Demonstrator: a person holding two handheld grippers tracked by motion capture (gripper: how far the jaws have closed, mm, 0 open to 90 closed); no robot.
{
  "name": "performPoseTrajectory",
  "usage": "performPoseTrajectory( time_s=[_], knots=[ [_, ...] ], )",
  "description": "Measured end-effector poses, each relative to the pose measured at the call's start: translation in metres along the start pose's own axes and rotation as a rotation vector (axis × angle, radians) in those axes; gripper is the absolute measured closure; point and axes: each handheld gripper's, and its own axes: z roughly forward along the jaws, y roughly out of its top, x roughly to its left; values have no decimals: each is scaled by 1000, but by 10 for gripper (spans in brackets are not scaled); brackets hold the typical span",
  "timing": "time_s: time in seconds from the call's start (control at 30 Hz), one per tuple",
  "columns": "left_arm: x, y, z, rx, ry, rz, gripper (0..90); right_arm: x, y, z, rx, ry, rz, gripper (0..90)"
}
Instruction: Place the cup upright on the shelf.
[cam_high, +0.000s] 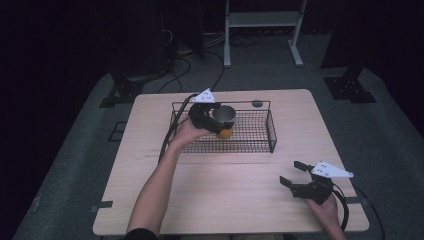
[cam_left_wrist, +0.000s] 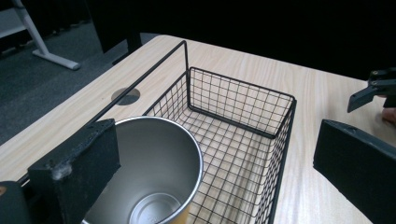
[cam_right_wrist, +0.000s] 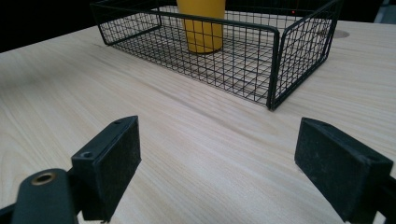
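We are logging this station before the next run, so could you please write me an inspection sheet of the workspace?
Surface: light wood table, round grommet hole.
Job's things: yellow steel-lined cup upright in the black wire basket.
Clutter: nothing seen.
Grippers: left gripper open beside the cup's rim; right gripper open above bare table.
Cables: one trails from each gripper; more on the floor.
Surroundings: grey carpet, white stand legs, dark backdrop.

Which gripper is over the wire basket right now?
The left gripper, jaws open around the yellow steel cup in the basket; the right gripper hovers over bare table.
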Motion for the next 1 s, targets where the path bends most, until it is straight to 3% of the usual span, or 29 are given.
performPoseTrajectory(
  time_s=[0.53,1.0],
  knots=[
    [-20,-1,-8,-34,-42,28,0,0,0,0,4,-2,-2,134],
    [-35,-6,-11,-28,-59,61,3,1,0,0,5,0,-3,134]
  ],
)
